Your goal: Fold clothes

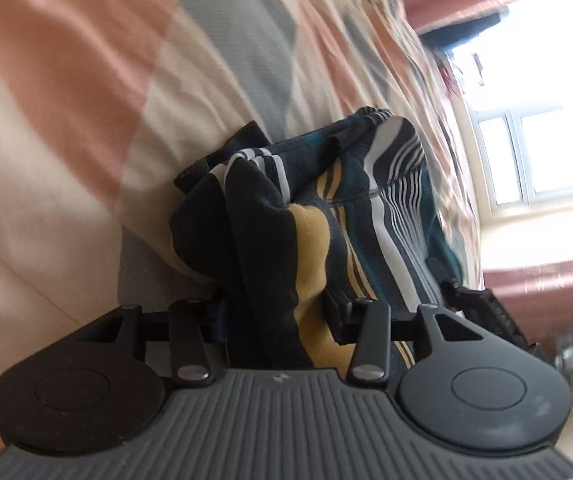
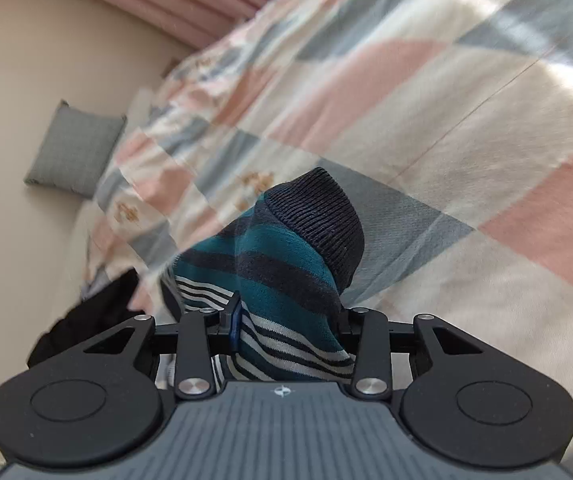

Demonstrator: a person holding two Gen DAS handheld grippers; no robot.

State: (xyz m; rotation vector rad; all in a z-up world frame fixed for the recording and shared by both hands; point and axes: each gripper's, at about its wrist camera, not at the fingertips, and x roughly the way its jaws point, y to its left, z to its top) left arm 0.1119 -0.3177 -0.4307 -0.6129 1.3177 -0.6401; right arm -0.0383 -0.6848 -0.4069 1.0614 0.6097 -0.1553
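Note:
A striped knit sweater (image 1: 350,208) in navy, teal, white and mustard hangs bunched over the bed. My left gripper (image 1: 276,312) is shut on a thick fold of it, navy and mustard cloth filling the space between the jaws. In the right wrist view my right gripper (image 2: 286,320) is shut on another part of the sweater (image 2: 282,276), where teal and navy stripes end in a dark ribbed cuff (image 2: 318,212) that sticks up past the fingers. The fingertips of both grippers are mostly hidden by cloth.
A quilt (image 1: 98,92) in pink, cream and grey patches covers the bed (image 2: 426,120) under both grippers. A grey cushion (image 2: 74,152) leans on the beige wall at left. Dark cloth (image 2: 86,316) lies at the bed's edge. A bright window (image 1: 542,128) and pink curtains stand at right.

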